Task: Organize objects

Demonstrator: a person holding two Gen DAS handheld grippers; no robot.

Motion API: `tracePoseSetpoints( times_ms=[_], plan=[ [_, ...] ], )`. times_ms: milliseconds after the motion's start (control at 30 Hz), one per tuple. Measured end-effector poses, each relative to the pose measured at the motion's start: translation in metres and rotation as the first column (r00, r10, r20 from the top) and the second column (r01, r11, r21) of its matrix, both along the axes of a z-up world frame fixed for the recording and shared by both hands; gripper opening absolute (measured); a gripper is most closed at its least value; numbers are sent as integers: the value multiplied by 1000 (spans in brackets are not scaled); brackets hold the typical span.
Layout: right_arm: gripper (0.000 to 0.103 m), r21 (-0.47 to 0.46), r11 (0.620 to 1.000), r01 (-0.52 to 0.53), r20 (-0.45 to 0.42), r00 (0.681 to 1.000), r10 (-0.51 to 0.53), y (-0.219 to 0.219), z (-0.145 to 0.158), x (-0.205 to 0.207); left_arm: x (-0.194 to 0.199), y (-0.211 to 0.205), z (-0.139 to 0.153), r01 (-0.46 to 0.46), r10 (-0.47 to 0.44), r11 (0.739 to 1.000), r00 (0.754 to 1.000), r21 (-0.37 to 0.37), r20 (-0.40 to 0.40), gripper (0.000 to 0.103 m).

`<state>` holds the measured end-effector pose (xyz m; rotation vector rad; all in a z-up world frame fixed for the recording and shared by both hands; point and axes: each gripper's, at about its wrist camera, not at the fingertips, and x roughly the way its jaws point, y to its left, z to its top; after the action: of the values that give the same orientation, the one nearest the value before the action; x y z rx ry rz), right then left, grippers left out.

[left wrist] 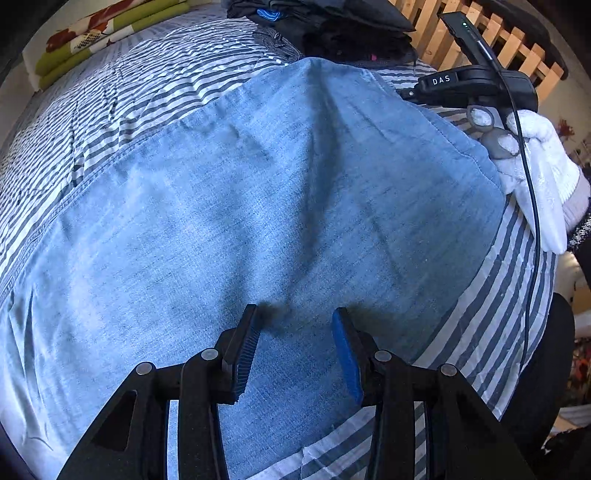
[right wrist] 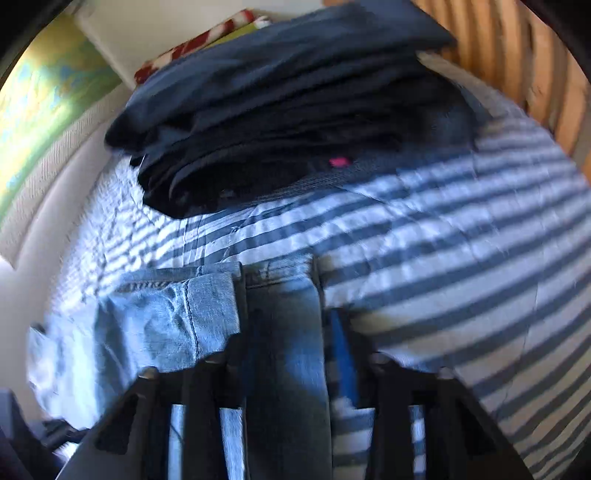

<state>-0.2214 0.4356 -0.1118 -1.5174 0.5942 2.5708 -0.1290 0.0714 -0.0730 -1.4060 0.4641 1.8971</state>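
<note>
Hovering over the jeans, your left gripper had its jaws apart with nothing between them, denim directly below and ahead. The jeans lay flat on the striped bed, long axis running away from you toward the dark folded stack by the slatted headboard. Your right gripper sat at the jeans' far-right edge; the view was blurred, but denim lay between its jaws, so I can't tell if they'd clamped. No containers visible. The stack looked like the likely destination.
</note>
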Motion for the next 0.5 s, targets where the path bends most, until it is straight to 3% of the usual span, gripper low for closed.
tracePoseSetpoints(
  times_ms=[100,167,267,367,500],
  plan=[
    [4,67,998,-22,-31,999,24,3,17,-1,-1,0,-1,-2,2,1000,1000,9,18,44],
    [4,184,981,54,-97,995,-37,13,37,2,2,1,-2,7,-7,1000,1000,6,17,45],
    [8,205,978,49,-87,996,-31,17,42,3,5,1,-1,13,-13,1000,1000,0,22,46],
    [24,112,993,38,-71,997,-30,30,47,24,6,-4,5,1,-1,1000,1000,8,20,46],
    [24,-70,997,40,-82,996,-46,45,53,80,9,-17,18,-5,5,1000,1000,24,-15,46]
  ],
)
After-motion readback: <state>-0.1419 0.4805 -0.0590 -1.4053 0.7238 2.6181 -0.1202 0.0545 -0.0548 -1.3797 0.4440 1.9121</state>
